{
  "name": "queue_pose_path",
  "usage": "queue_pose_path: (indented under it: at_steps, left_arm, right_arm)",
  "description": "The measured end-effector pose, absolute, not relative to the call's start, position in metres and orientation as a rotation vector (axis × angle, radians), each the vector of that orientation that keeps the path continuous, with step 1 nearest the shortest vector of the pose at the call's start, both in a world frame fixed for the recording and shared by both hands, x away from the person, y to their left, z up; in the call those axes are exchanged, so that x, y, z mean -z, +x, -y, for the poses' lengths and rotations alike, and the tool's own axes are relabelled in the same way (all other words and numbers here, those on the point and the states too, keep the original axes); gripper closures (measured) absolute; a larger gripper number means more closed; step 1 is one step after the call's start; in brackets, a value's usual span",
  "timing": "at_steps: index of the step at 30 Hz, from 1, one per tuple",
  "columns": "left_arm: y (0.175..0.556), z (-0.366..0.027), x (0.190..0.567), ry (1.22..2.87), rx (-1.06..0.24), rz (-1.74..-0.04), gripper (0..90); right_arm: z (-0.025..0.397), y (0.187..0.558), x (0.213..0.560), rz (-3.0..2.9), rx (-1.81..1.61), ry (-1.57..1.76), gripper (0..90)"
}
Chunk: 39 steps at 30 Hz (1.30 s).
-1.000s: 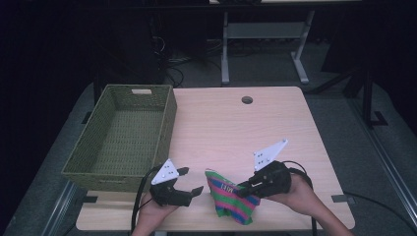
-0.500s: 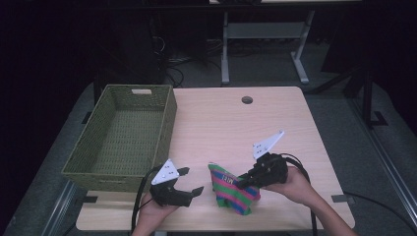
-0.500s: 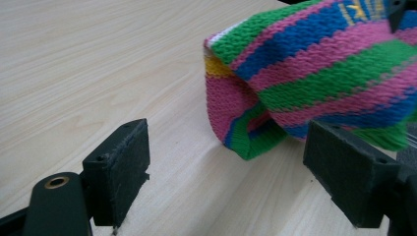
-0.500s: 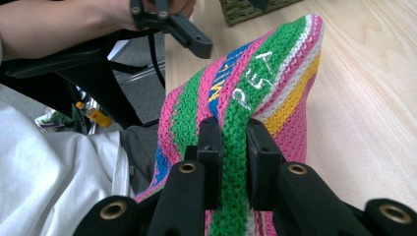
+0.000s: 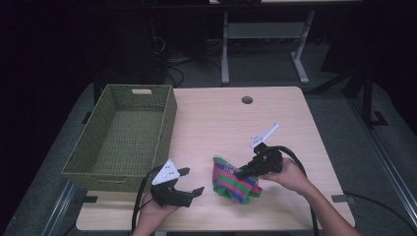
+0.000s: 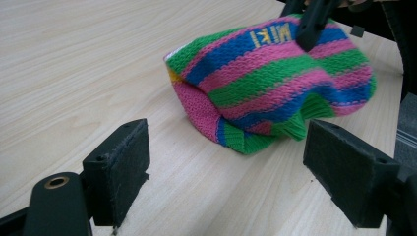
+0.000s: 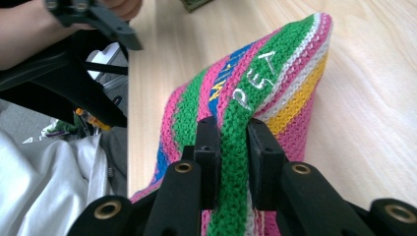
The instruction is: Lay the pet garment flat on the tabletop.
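While the right gripper (image 5: 241, 173) pinches a fold of the striped knit hat (image 5: 232, 180) near the table's front edge, the left gripper (image 5: 191, 182) rests at about 9 o'clock of the hat, just apart from it. In the right gripper view, the two black jaws stand nearly together, clamped on a green stripe of the hat (image 7: 255, 98), whose upper edge lifts off the wood and bears pale stitched letters. In the left gripper view, the jaws stand wide apart with nothing between them, and the hat (image 6: 275, 83) lies ahead on the light wooden table (image 6: 74, 64), its pink, green and blue bands bunched, with the right gripper's jaws biting it at 1 o'clock. From the high view, a green woven basket (image 5: 169, 115) sits at about 10 o'clock of the hat, well apart, on the table's left side. A round grommet hole (image 5: 247, 100) lies at 12 o'clock, toward the far edge.
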<state>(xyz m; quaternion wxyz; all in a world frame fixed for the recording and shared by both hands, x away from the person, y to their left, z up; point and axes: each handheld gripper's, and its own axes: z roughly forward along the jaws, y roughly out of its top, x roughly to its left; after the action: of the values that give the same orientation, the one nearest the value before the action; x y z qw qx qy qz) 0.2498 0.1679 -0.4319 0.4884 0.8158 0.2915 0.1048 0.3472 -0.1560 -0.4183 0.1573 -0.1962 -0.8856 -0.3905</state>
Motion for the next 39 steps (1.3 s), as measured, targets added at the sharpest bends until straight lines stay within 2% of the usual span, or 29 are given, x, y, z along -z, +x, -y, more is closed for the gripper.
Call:
queue_pose_path:
  at_steps: [13, 20, 30, 39]
  left_arm:
    - [0.25, -0.168, 0.432, 1.982, -0.254, -0.705, 17.3]
    - [0.25, -0.168, 0.432, 1.986, -0.246, -0.707, 17.3]
    - [0.25, -0.167, 0.433, 1.99, -0.246, -0.701, 17.3]
    - [0.25, -0.165, 0.434, 1.995, -0.24, -0.7, 17.3]
  right_arm:
    - [0.169, 0.373, 0.431, 2.532, 1.117, -0.695, 71.7]
    - [0.173, 0.384, 0.436, 2.548, 1.107, -0.782, 63.1]
    - [0.179, 0.382, 0.424, 2.632, 1.099, -0.841, 54.1]
    - [0.188, 0.374, 0.416, 2.666, 1.142, -0.844, 54.0]
